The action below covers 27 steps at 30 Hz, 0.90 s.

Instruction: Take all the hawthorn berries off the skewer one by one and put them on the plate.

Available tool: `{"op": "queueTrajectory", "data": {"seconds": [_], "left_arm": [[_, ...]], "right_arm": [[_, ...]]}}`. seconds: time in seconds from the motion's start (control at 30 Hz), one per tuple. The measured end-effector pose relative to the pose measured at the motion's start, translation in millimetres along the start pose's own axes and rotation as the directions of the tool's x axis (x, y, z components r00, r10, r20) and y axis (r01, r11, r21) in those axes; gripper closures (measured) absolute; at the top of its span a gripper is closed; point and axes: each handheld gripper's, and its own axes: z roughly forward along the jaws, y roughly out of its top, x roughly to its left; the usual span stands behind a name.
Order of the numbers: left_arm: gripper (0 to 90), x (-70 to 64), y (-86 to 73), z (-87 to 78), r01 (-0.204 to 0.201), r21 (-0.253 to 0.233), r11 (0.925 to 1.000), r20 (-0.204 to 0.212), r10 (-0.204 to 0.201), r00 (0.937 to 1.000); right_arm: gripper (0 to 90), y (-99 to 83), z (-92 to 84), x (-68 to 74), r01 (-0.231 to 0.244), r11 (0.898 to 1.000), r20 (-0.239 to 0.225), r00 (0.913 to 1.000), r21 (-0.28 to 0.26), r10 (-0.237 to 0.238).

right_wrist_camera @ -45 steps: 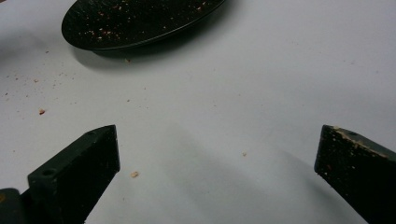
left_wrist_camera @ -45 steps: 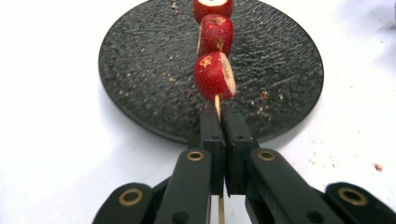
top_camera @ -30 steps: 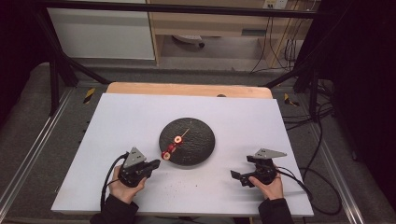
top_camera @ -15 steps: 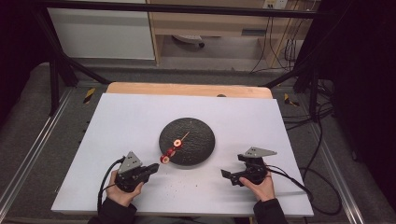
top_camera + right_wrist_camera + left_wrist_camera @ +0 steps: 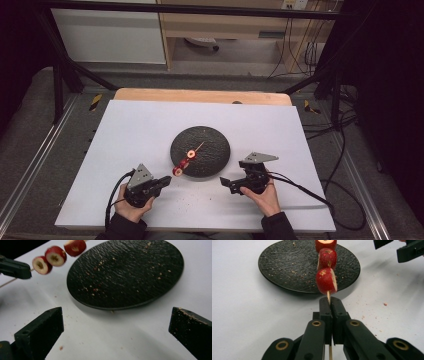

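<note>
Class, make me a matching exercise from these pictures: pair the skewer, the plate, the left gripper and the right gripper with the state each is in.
Things:
1. wooden skewer
2. black plate
3. left gripper
4. right gripper

States:
A. jaws wide open, nothing between them
B. lies on the white table, sprinkled with crumbs
C. carries three red fruit pieces
D. jaws shut on a thin stick

Pairs: 1-C, 2-B, 3-D, 4-A

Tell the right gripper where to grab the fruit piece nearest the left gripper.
Grip the end fruit piece across its round red sides, coming from the right gripper's side, square to the skewer. Its cut faces lie along the stick, held by the left gripper.
</note>
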Motion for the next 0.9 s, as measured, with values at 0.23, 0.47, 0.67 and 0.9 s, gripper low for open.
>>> {"op": "queueTrajectory", "data": {"seconds": [0.23,0.47,0.67,0.9], "left_arm": [[88.3,-2.6,0.1,0.2,-0.008,-0.004,1.0,0.008,0.008,0.9999],[88.2,-5.8,0.3,0.4,-0.017,-0.009,0.9998,0.013,0.017,0.9998],[88.2,-8.8,0.5,1.9,-0.03,-0.007,0.9995,0.015,0.03,0.9994],[88.3,-11.8,0.7,2.9,-0.039,-0.008,0.9992,0.022,0.039,0.999]], "right_arm": [[4.1,16.4,13.6,12.4,-0.009,0.999,-0.035,0.9993,-0.032,0.008],[10.4,34.3,32.6,24.1,-0.04,0.997,-0.075,0.9966,-0.066,0.035],[22.0,44.6,47.6,27.1,-0.081,0.992,-0.099,0.9926,-0.093,0.071],[34.9,47.8,54.6,26.3,-0.125,0.986,-0.122,0.9863,-0.113,0.111]]}}
